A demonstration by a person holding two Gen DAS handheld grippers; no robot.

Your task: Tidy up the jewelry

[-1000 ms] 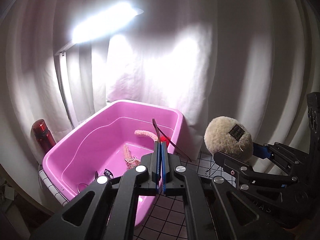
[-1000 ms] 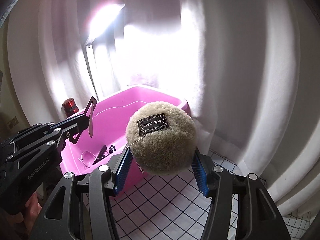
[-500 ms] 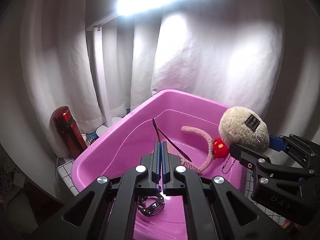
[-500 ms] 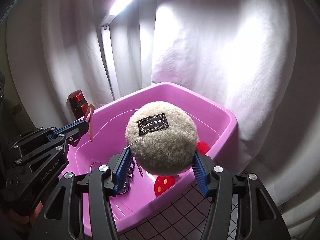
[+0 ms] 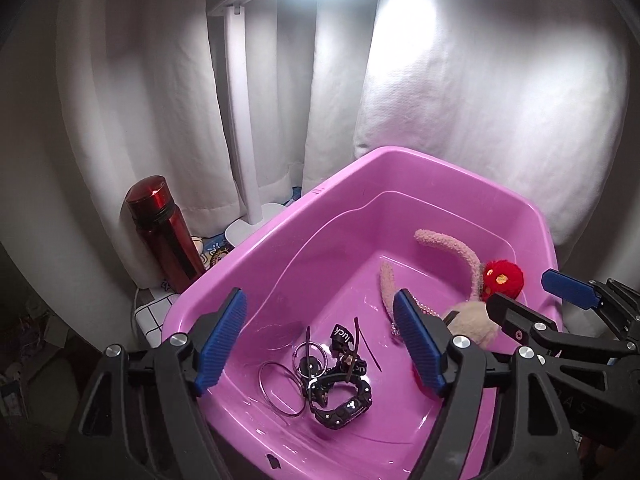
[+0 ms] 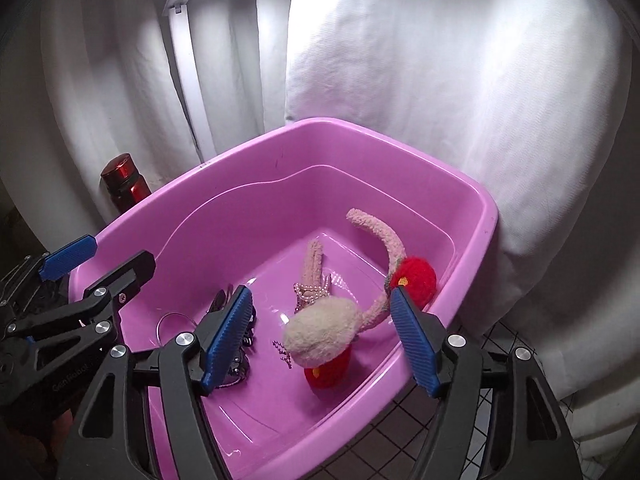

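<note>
Left wrist view: left gripper (image 5: 320,342) above the pink tub (image 5: 420,168), jaws just opened wide, nothing between the blue pads. Below, on the tub floor, a dark tangle — black bracelet (image 5: 344,404), thin wire ring (image 5: 280,388), a slim dark hair clip (image 5: 366,344) lying loose with long axis running from near to far. On a black band (image 5: 343,336) in the tangle, the word "luck" readable, printed twice. Fuzzy pink headband (image 5: 460,256) with red pompom (image 5: 502,278) curving along the right wall, one end pointing up and to the far left.

Right wrist view: right gripper (image 6: 322,338) also over the tub, jaws just spread further; beige fluffy ball (image 6: 320,336) between the pads, seemingly free of both, lying by a second red pompom (image 6: 328,372), long axis tilted from lower left to upper right. Bead chain (image 6: 312,290) beside the headband end. On the left gripper body, at lower left, pale lettering — "GenRobot", only partly legible. Red bottle (image 6: 124,184) outside the tub, upright, near the white curtain (image 6: 440,80).
</note>
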